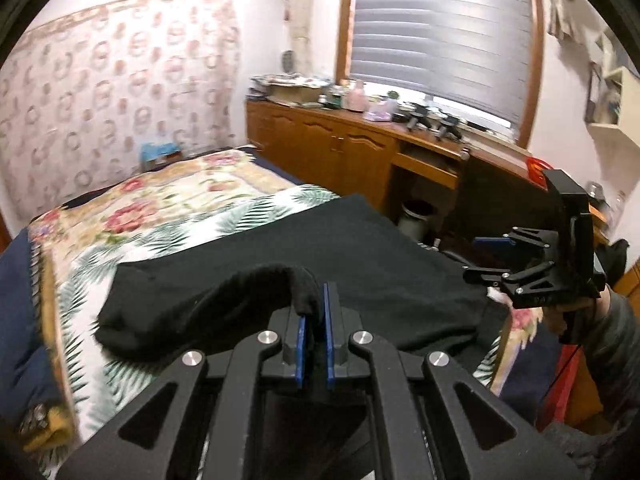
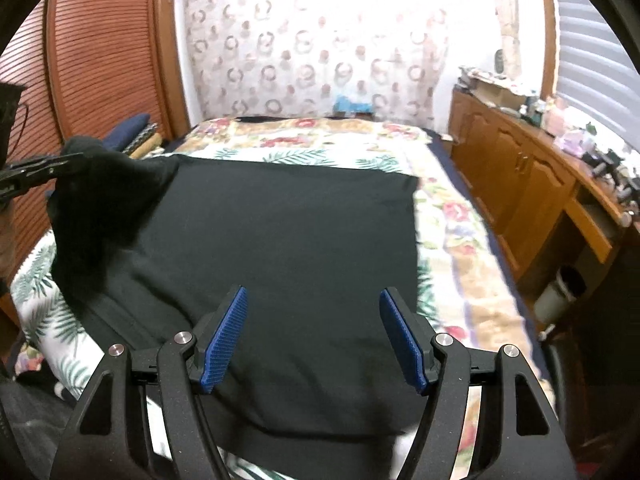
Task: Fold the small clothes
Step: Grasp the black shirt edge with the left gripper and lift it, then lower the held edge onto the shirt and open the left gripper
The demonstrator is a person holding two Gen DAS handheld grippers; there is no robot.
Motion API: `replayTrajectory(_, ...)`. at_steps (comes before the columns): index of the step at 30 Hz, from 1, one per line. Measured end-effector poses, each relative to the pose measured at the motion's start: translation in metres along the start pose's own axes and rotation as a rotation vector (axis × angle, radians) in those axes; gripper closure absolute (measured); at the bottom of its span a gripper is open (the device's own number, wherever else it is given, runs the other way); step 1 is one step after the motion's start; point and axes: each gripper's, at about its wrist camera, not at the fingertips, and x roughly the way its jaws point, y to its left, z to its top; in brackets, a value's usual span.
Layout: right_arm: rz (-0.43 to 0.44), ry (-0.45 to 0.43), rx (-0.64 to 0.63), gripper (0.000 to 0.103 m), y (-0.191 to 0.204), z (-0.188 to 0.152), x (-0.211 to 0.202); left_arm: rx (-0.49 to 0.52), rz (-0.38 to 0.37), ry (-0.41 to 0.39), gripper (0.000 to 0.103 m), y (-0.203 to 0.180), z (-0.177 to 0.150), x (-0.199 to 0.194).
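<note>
A black garment (image 2: pixel 280 240) lies spread flat on the floral bedspread (image 2: pixel 452 216). It also shows in the left wrist view (image 1: pixel 360 248). My left gripper (image 1: pixel 314 304) is shut on a folded edge of the black garment and lifts it off the bed. In the right wrist view the left gripper (image 2: pixel 60 164) holds that raised corner at the far left. My right gripper (image 2: pixel 314 332) is open and empty, hovering over the near part of the garment. In the left wrist view the right gripper (image 1: pixel 484 256) is at the right, over the garment's edge.
A wooden cabinet (image 2: pixel 520 168) with clutter on top runs along the right side of the bed. A bin (image 2: pixel 560 292) stands by it. A slatted wooden door (image 2: pixel 100 60) is on the left. A floral curtain (image 2: pixel 320 48) hangs behind the bed.
</note>
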Motion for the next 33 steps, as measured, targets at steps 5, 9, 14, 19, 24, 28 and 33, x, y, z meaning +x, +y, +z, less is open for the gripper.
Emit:
replayTrajectory(5, -0.024, -0.003, 0.030, 0.033, -0.014, -0.005, -0.007, 0.033, -0.061, 0.010, 0.100, -0.029, 0.018, 0.017)
replayTrajectory(9, -0.029, -0.010, 0.047, 0.034, -0.023, -0.008, -0.013, 0.063, -0.102, 0.002, 0.100, -0.052, 0.031, 0.016)
replayTrajectory(14, -0.037, -0.037, 0.055, 0.034, -0.026, -0.010, -0.025, 0.051, -0.166, -0.014, 0.100, -0.073, 0.045, 0.008)
replayTrajectory(19, -0.027, -0.049, 0.057, 0.035, -0.025, -0.014, -0.032, 0.059, -0.187, 0.043, 0.075, -0.076, 0.039, 0.016)
replayTrajectory(24, -0.013, -0.035, 0.051, 0.035, -0.021, -0.016, -0.026, 0.022, -0.140, 0.046, 0.057, -0.053, 0.027, 0.014)
replayTrajectory(28, 0.003, -0.026, 0.037, 0.035, -0.015, -0.013, -0.019, -0.006, -0.087, 0.033, 0.052, -0.033, 0.015, 0.006)
replayTrajectory(33, 0.039, -0.005, -0.001, 0.035, 0.003, -0.009, -0.006, -0.064, -0.024, 0.024, 0.051, -0.002, -0.002, -0.001)
